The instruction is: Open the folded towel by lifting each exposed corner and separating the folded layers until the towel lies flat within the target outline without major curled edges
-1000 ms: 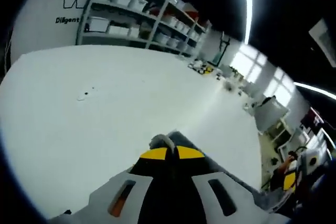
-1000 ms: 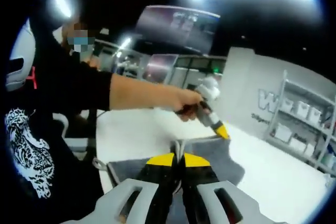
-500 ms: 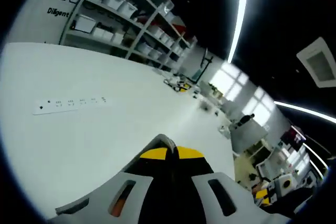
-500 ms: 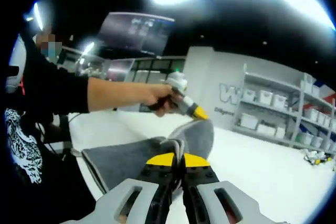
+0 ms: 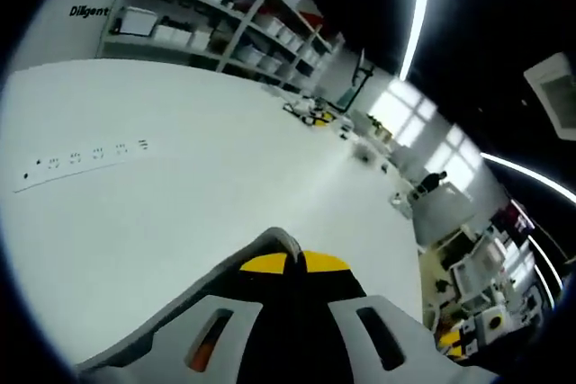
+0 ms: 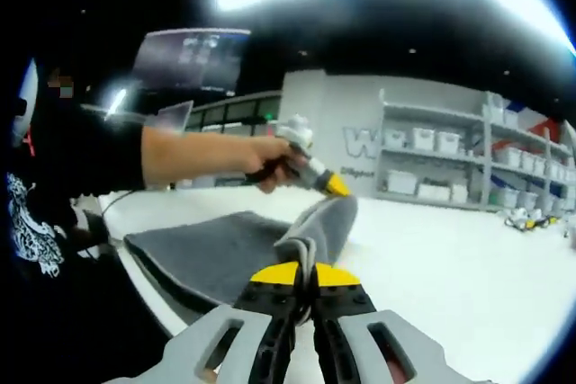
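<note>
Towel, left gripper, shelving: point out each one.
towel [image 6: 202,254], right gripper view, on the flat grey layer lying on the table.
left gripper [image 6: 337,188], right gripper view, on its yellow tip at the raised towel corner.
shelving [image 6: 432,168], right gripper view, on the bin shelves.

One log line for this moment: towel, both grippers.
towel: grey, partly lifted off white table | right gripper: shut on towel | left gripper: shut on towel edge
</note>
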Demonstrator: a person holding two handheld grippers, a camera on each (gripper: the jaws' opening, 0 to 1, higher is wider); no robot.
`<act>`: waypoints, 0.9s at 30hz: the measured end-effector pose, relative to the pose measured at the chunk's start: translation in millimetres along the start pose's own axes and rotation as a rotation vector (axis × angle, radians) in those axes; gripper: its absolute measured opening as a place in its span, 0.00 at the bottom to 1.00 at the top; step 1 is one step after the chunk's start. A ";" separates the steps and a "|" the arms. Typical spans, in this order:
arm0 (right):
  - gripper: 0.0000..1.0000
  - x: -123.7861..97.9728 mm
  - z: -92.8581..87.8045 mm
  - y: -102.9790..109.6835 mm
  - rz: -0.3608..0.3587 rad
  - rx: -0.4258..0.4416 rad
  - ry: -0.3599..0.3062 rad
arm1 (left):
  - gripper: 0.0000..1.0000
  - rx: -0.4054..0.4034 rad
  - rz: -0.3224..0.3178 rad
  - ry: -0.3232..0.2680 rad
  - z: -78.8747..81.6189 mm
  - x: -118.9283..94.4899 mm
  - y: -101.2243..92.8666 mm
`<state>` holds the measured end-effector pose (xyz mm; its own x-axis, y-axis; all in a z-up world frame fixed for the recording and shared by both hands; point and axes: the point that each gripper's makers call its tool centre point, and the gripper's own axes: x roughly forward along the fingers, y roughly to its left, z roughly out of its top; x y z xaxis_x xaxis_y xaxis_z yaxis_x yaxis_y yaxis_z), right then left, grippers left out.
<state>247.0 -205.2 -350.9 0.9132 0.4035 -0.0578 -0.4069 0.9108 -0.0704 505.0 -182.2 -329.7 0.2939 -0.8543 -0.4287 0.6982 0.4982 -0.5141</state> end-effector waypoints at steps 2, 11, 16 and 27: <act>0.00 -3.9 -4.6 -0.6 -0.013 -0.002 0.010 | 0.03 0.008 0.003 0.015 -3.2 6.9 -2.4; 0.00 -13.0 -24.9 -10.1 -0.078 0.009 0.041 | 0.03 0.039 0.009 0.037 -13.6 31.2 -8.8; 0.00 -16.1 -32.1 -13.7 -0.095 0.039 0.046 | 0.03 0.067 0.022 0.048 -18.1 48.8 -11.2; 0.00 -22.2 -28.8 -26.2 -0.131 0.018 0.046 | 0.03 0.149 0.059 0.039 -17.9 65.7 -13.9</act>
<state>236.7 -240.6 -376.5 0.9562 0.2767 -0.0953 -0.2831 0.9570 -0.0624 502.9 -242.6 -364.0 0.3139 -0.8163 -0.4849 0.7702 0.5176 -0.3727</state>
